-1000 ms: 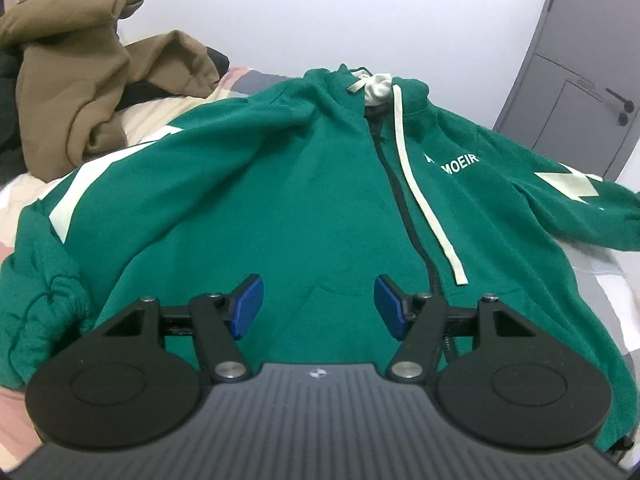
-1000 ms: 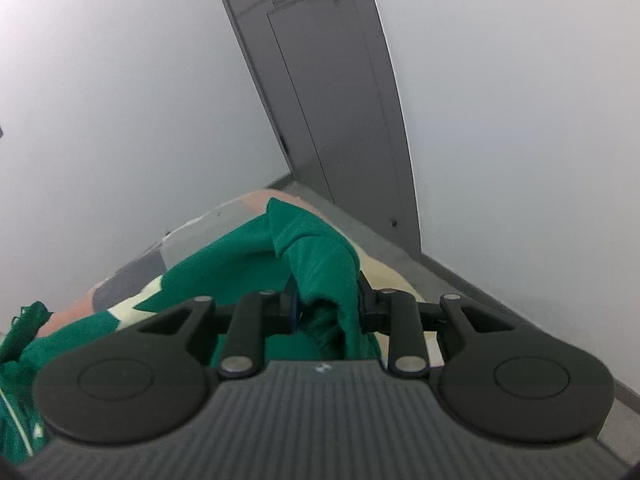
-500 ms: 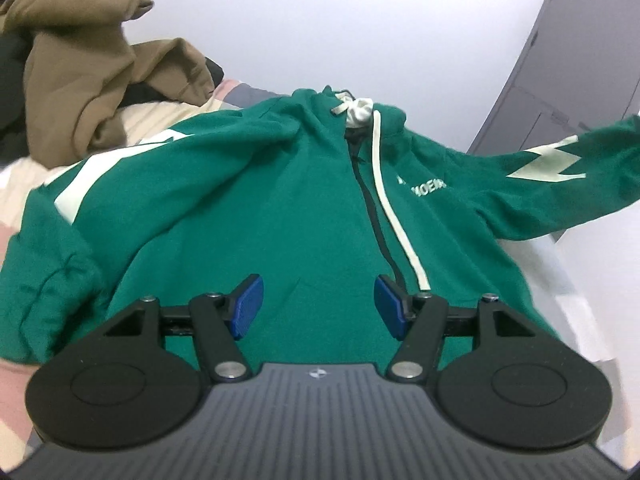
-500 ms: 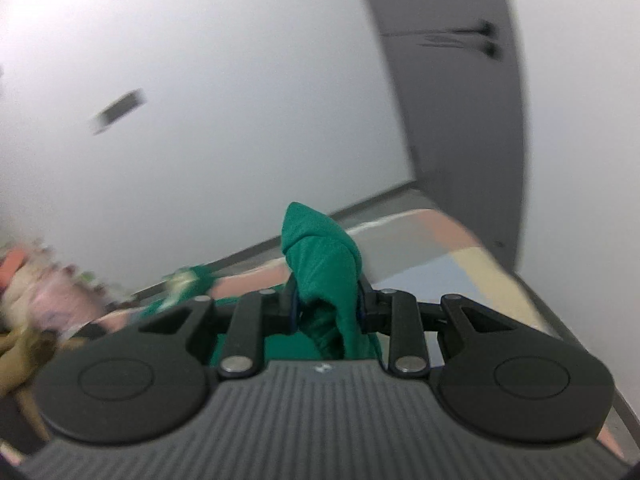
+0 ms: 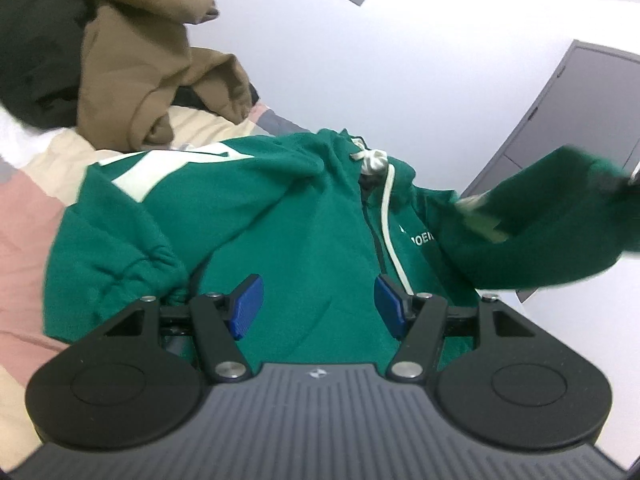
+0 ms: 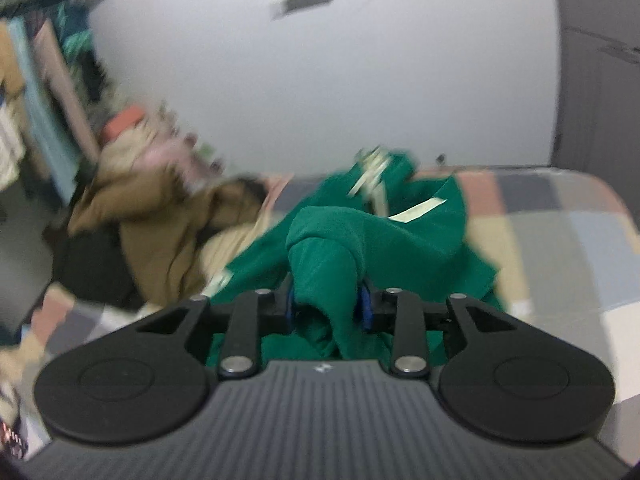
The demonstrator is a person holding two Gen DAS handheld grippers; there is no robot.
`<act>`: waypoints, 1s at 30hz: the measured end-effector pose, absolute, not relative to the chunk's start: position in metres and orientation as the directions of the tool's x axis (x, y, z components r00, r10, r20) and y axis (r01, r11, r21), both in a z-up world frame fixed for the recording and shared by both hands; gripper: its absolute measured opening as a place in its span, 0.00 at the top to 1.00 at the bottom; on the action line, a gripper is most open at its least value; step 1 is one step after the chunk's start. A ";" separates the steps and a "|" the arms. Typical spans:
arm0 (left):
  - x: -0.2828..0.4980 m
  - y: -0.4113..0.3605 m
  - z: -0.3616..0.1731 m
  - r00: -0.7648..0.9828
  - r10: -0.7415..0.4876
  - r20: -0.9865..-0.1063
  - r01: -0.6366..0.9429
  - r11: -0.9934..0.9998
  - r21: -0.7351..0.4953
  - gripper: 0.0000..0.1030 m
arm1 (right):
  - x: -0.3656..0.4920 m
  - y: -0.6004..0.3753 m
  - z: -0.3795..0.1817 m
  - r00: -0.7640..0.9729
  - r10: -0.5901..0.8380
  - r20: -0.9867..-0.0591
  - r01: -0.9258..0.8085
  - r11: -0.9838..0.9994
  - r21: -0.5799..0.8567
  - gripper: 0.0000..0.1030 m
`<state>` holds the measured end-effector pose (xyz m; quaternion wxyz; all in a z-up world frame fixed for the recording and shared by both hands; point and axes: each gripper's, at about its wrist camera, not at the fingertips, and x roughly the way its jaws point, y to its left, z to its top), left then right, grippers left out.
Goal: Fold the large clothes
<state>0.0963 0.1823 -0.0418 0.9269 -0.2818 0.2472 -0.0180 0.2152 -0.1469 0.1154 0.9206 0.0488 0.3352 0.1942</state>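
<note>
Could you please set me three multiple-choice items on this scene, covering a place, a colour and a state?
1. Where does the brown garment lie?
A. On the bed beyond the green hoodie
B. On the door
C. On the floor

2. What colour is the hoodie's drawstring?
A. Black
B. Cream
C. Red

3. What is between the pads of the right hand-held gripper?
A. Nothing
B. The brown garment
C. A green sleeve

Answers: 1 A, it is heaped behind the hoodie's shoulder; 2 B, the pale cord runs down beside the zip; 3 C, green cloth fills the gap while the jaws are opening.
</note>
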 end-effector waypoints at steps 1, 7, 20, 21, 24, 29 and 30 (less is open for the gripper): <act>0.094 0.187 -0.043 0.878 -0.172 -0.447 -0.112 0.834 -0.540 0.35 | 0.216 -0.132 0.105 0.683 0.399 -0.612 -0.334 0.916 0.223 0.64; 0.078 0.211 -0.045 0.889 -0.196 -0.414 -0.113 0.782 -0.613 0.35 | 0.208 -0.089 0.051 0.551 0.451 -0.702 -0.366 0.887 0.282 0.38; 0.108 0.171 -0.047 0.867 -0.265 -0.421 -0.027 0.820 -0.571 0.35 | 0.264 -0.171 -0.008 0.626 0.430 -0.650 -0.220 0.897 0.383 0.25; 0.113 0.166 -0.048 0.863 -0.270 -0.427 -0.022 0.825 -0.565 0.35 | 0.275 -0.186 -0.019 0.643 0.399 -0.654 -0.160 0.905 0.395 0.25; 0.126 0.156 -0.053 0.857 -0.274 -0.438 -0.015 0.834 -0.552 0.35 | 0.307 -0.228 -0.057 0.669 0.330 -0.666 0.006 0.894 0.448 0.26; 0.151 0.146 -0.064 0.848 -0.291 -0.443 0.002 0.838 -0.546 0.35 | 0.348 -0.256 -0.107 0.699 0.348 -0.625 0.064 0.840 0.539 0.26; 0.155 0.144 -0.067 0.845 -0.297 -0.444 0.009 0.840 -0.543 0.35 | 0.354 -0.256 -0.112 0.706 0.352 -0.614 0.048 0.841 0.539 0.27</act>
